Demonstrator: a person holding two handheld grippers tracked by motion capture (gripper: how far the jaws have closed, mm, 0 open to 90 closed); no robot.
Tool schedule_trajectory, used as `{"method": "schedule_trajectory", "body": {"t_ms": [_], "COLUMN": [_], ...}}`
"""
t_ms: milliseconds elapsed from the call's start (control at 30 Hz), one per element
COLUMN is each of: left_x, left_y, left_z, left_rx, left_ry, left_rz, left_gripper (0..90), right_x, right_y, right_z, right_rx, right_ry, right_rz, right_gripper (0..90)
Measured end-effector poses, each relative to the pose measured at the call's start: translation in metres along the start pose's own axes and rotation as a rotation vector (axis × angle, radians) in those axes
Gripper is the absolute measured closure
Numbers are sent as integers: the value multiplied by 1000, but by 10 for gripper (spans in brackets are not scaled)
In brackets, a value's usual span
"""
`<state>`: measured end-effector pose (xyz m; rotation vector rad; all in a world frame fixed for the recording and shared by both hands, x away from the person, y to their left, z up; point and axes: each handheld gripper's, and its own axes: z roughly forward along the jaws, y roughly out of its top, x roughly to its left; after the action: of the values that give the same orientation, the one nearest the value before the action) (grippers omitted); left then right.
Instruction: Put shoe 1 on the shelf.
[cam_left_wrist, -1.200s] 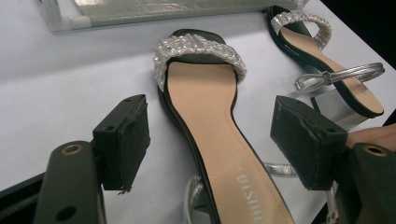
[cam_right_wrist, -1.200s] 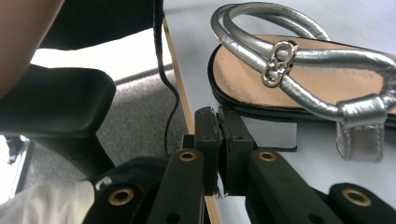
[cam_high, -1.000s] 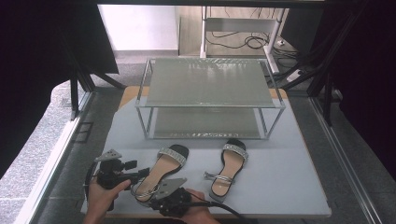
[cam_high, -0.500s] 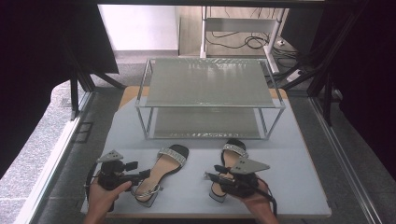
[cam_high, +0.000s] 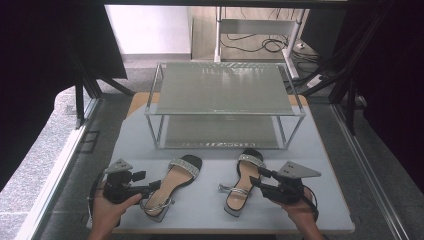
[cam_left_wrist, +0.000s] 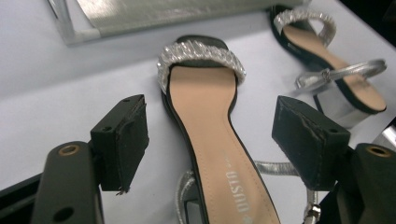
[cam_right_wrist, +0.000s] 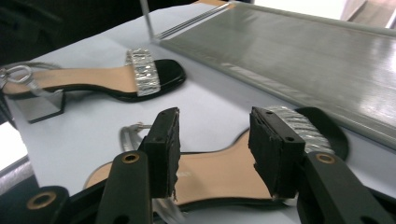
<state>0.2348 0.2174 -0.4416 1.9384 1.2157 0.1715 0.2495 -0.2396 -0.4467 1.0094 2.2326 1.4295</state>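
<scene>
While both grippers hover low over the front of the table, the work in hand looks like picking up the pair of sandals, probably for the two-tier rack standing at twelve o'clock behind them. The left sandal lies at about seven o'clock of the rack, toe toward it; the right sandal lies at about five o'clock, well apart from its mate.

The left gripper stands released, its jaws straddling the left sandal's insole without pressing on it. The right gripper has just been opening its jaws; they now stand apart above the right sandal's insole, nothing clamped.

To do this well, each gripper should sink until the pads flank the sole at its narrow waist, behind the glittering strap, then close squarely on the sole's edges. Grabbing the loose ankle strap would likely let the shoe swing and tip, so it is best avoided.
</scene>
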Motion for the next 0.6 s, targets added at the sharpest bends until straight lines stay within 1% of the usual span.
{"method": "schedule_trajectory", "body": {"t_ms": [167,267,300,333,367,433,500,533,600], "left_x": [-11,-15,-15,-16,-16,-16,-15,-16,-17], "left_y": [11,16,17,20,20,22,24,24,23], "left_z": [9,17,20,28,28,37,45,49,56], "left_rx": [64,113,133,176,176,220,265,280,317], "left_ry": [17,25,30,45,45,58,81,98,119], "left_rz": [46,70,78,90,90,101,116,123,136], "left_gripper": [261,255,255,255,255,255,254,255,266], "right_x": [-8,-11,-12,-12,-12,-13,-14,-13,-14], "right_y": [1,-1,-2,-3,-3,-4,-5,-4,-4], "right_z": [-11,-15,-15,-14,-14,-12,-11,-11,-11], "right_rx": [-23,-30,-24,-21,-21,-13,-10,-15,-21], "right_ry": [-37,-55,-59,-62,-62,-63,-69,-76,-77], "right_rz": [22,28,35,38,38,40,36,31,31], "right_gripper": [511,502,498,497,497,494,493,492,489]}}
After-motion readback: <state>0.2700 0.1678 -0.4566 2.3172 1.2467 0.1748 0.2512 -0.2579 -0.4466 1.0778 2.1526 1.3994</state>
